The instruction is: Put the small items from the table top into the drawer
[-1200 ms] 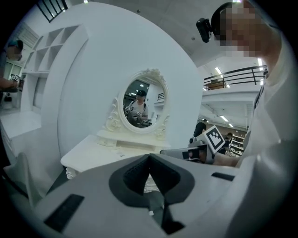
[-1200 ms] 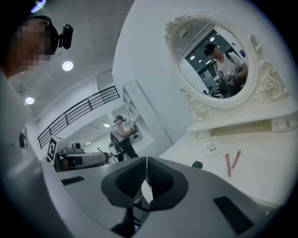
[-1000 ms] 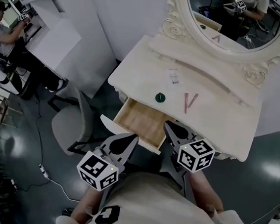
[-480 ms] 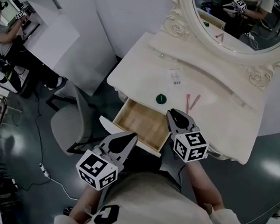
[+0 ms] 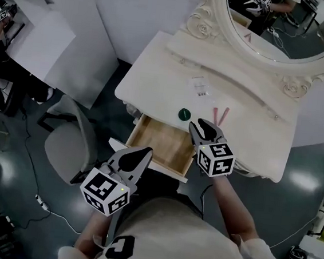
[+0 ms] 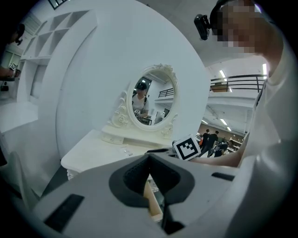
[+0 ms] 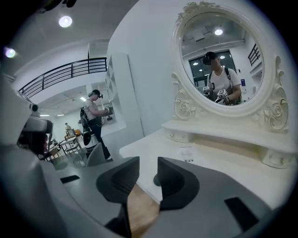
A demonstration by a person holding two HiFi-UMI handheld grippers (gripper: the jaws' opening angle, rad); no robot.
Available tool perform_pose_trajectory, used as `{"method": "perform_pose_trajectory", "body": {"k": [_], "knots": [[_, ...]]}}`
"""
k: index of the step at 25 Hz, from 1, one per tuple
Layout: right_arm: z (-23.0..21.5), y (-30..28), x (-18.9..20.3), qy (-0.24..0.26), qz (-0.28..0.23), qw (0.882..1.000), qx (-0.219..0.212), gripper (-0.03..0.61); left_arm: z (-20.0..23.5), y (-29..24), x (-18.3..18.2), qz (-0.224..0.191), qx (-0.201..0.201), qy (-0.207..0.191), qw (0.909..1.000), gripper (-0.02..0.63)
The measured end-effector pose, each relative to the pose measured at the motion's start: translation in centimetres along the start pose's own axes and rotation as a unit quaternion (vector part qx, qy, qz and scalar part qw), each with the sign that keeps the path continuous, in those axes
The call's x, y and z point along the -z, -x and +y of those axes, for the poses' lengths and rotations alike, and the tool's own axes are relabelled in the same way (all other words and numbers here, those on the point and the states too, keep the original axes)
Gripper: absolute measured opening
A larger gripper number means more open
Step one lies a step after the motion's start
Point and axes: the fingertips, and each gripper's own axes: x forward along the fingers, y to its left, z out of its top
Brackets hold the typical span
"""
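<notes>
The cream dressing table [image 5: 157,68] carries a small dark green round item [image 5: 183,114] near its front edge and two pink sticks [image 5: 219,115] to the right of it. Below that edge the wooden drawer [image 5: 159,145] stands pulled out. My right gripper [image 5: 201,125] hovers over the drawer's right end, just short of the green item [image 7: 157,180]. Its jaws have just been opening and stand open [image 7: 148,167] with nothing between them. My left gripper [image 5: 146,152] hangs in front of the drawer [image 6: 152,197], its jaws [image 6: 149,157] shut and empty.
A white printed label [image 5: 200,87] lies mid-table, below the oval mirror [image 5: 276,29] in its carved frame. A grey chair [image 5: 68,145] stands left of the drawer. A white shelf unit [image 5: 40,33] and a person [image 7: 95,116] are further off to the left.
My right gripper has moved forward from the drawer's front towards the table edge, and its jaws have parted. My left gripper has drifted a little to the left.
</notes>
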Motion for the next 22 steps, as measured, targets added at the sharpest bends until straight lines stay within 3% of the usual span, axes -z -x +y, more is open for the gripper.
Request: {"method": "perform_pose_trajectory", "body": {"k": [11,15,22], "knots": [[-1.6,-5.8,2.6,0.033,0.081,0.995,0.045,0.109,3.4,1.6,0.2,-0.001,0.014,0.020,0.9997,0.055],[-1.8,-7.2,3.8,0.060,0.110,0.991,0.051,0.109,3.8,2.1,0.3,0.001,0.012,0.021,0.9997,0.055],[-2.5,-9.6,5.8,0.063,0.149,0.985,0.057,0.109,4.6,2.4,0.6,0.004,0.007,0.028,0.9996,0.055]]}}
